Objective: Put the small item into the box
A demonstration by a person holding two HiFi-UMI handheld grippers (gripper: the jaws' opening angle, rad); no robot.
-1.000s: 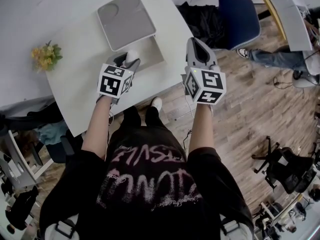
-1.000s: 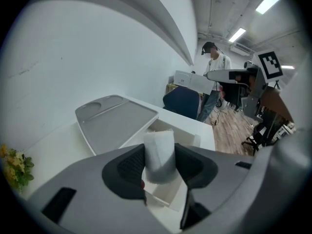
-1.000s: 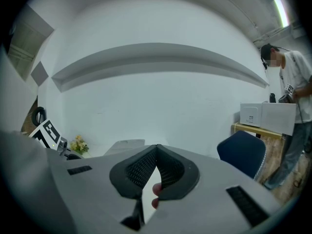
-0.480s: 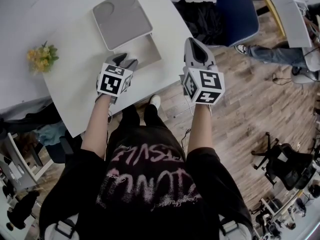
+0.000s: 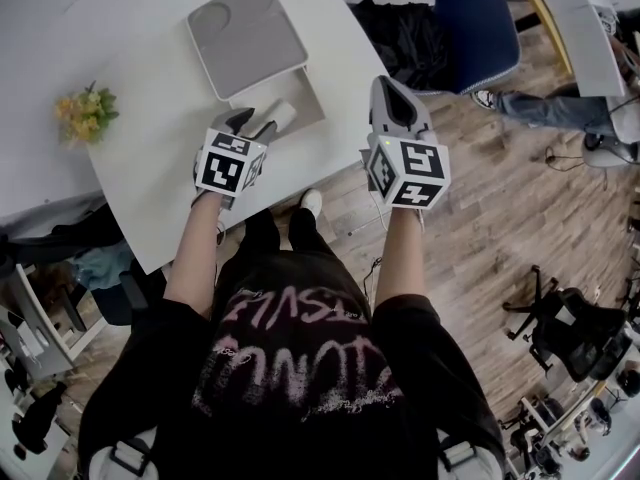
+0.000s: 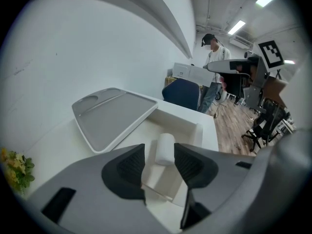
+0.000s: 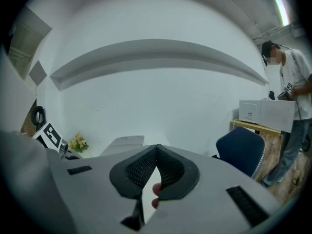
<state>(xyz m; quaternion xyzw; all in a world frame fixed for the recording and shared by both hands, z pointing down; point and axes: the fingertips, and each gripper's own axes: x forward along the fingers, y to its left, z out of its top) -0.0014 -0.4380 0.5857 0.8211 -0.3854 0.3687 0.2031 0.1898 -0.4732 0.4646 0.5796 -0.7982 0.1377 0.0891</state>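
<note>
- A shallow white rectangular box (image 6: 197, 129) is seen open on the white table (image 5: 150, 183), close to the table's near edge.
- A grey tray-shaped lid (image 6: 114, 116) with a raised pale rim is found lying flat on the table, touching the far side of the box.
- The small white cylindrical item (image 6: 165, 149) is observed lying on its side on the floor of the box, near the middle.
- The left gripper (image 5: 250, 123) is held low over the near edge of the box. Its jaws are parted a moderate way, and nothing is gripped. In the left gripper view the cylinder is seen beyond the tips, in line with the gap, and no contact with either pad can be made out.
- The right gripper (image 7: 156, 148) is held off the right edge of the table, over the wooden floor. Its jaws are closed tip to tip, and nothing is held between them.
- A small bunch of yellow flowers (image 5: 86, 113) is noted on the table, well apart to the left of the box.
- A blue chair (image 5: 478, 30) is recorded beyond the table's right corner.
</note>
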